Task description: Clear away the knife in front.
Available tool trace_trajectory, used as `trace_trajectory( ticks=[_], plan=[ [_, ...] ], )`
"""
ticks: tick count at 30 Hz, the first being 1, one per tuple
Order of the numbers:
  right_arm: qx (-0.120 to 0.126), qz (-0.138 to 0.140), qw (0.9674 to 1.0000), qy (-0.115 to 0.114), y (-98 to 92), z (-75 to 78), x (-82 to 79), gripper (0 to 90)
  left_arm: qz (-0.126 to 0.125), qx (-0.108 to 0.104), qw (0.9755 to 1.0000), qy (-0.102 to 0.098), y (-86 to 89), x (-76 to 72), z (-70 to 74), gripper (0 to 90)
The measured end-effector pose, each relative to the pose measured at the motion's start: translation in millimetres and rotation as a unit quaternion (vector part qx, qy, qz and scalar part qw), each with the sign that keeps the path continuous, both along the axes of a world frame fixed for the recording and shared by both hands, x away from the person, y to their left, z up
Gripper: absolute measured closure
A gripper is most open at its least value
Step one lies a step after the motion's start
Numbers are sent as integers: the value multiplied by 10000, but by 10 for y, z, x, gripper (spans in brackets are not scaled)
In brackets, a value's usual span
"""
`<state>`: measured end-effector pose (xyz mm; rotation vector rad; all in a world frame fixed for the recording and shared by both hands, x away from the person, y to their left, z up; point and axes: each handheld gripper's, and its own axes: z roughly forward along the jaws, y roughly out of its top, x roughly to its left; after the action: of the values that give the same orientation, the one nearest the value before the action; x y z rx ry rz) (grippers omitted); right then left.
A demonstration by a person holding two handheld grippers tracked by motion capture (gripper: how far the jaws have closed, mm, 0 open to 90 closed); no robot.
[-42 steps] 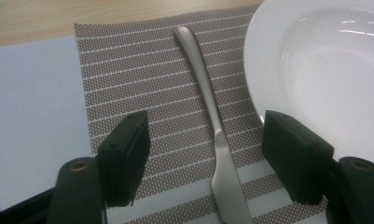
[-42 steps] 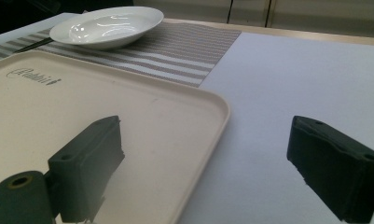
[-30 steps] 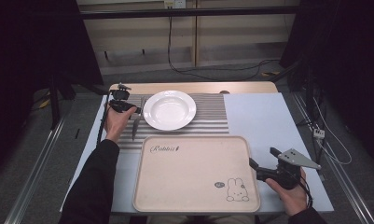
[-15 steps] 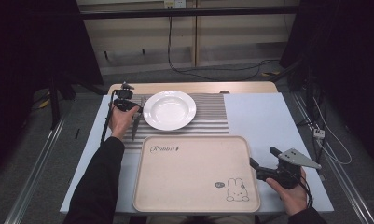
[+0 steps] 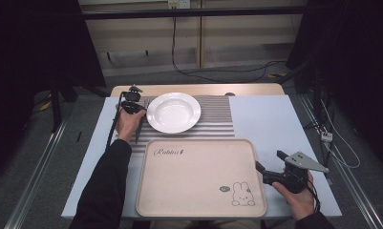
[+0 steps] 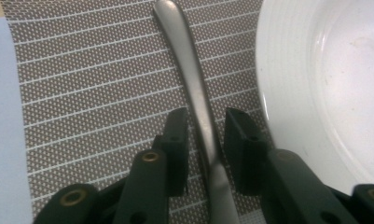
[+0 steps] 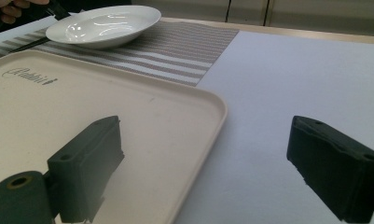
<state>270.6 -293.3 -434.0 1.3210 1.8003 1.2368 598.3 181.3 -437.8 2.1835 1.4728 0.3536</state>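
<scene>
On the striped placemat [image 6: 91, 93] left of the plate [image 6: 334, 88], left claw [image 6: 205, 140] straddles the utensil handle [image 6: 189, 60], jaws slightly apart; right claw [image 7: 208, 172] wide open, empty, at the tray's [image 7: 189, 107] right edge.

Legible text found on one item only: beige tray [image 5: 198, 179], near side of table. Script lettering in dark print at its far-left corner [image 5: 168, 152] reads approx. "Rabbit", followed by a small dark mark; same wording seen in right gripper view [image 7: 33, 76], at an angle. Rabbit drawing w/ small round emblem at tray's near-right corner [image 5: 241, 194]; emblem too small to read. No other labels, nos. or signs legible.
</scene>
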Motion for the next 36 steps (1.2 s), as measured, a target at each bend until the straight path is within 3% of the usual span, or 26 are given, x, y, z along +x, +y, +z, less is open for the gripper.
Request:
trace_trajectory(
  ticks=[8,16,21,36],
  plan=[
    [-2,0,10000,-8,0,2,-4,98,15,-4,10000,91,10,23,7,733],
    [8,-9,10000,-1,-3,0,-3,98,169,-218,9994,229,61,54,8,777],
    [4,-3,10000,-12,-4,1,-8,98,180,-60,9993,314,31,57,28,795],
    [15,-11,10000,4,-2,-1,-1,98,297,-23,9990,348,92,28,68,798]
  ],
)
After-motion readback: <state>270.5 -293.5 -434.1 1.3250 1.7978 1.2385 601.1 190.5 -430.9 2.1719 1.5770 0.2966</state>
